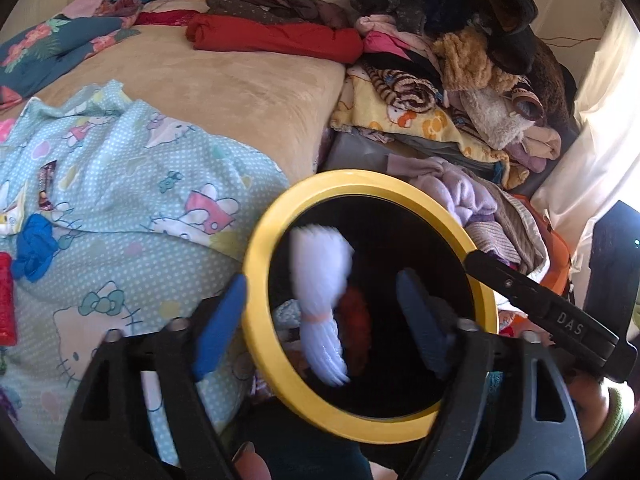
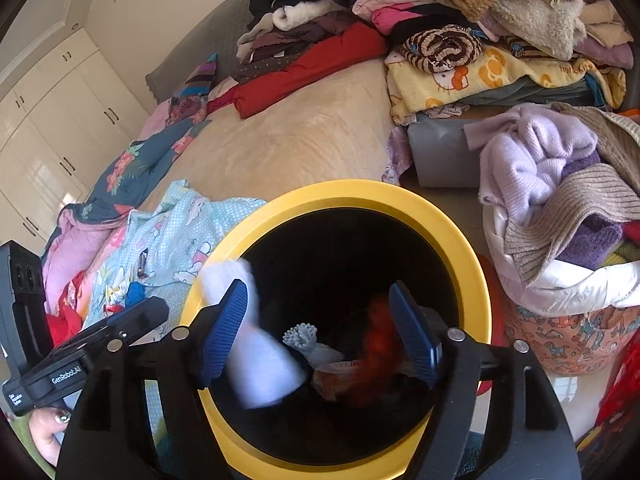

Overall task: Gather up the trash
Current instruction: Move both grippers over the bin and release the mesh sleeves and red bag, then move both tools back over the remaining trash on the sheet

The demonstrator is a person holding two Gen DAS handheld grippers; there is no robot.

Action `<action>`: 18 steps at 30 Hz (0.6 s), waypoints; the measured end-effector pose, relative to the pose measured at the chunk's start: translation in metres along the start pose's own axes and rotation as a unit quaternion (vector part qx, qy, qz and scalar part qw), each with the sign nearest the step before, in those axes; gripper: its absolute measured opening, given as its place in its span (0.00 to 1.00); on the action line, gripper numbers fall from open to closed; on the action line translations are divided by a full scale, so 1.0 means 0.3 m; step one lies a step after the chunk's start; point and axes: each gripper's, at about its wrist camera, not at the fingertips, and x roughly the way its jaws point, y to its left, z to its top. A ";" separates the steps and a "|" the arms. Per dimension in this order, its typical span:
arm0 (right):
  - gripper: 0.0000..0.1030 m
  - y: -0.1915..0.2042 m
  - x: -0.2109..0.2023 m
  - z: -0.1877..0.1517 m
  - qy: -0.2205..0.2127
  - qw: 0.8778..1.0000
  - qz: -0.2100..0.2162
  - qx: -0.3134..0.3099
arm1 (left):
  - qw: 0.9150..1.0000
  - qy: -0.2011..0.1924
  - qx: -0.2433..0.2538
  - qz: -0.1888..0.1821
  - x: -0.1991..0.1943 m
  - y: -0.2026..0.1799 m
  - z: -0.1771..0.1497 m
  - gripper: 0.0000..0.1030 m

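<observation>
Remaining trash lies far left on the patterned sheet: a wrapper, a blue scrap, a red item. Left gripper and right gripper: jaws wide, empty. White and red pieces are blurred inside the bin, apparently just dropped. The yellow rim crowds both grippers; withdrawing upward looks clear.

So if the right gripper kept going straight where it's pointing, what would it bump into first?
Probably the blurred orange-red scrap inside the yellow-rimmed black bin. The open right gripper points into its mouth; depth there is hard to judge.
</observation>
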 end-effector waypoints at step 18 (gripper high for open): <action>0.87 0.277 -0.115 -0.003 -0.085 0.993 0.026 -0.080 | 0.992 -0.110 -0.025 0.060 -0.258 0.191 0.018 0.89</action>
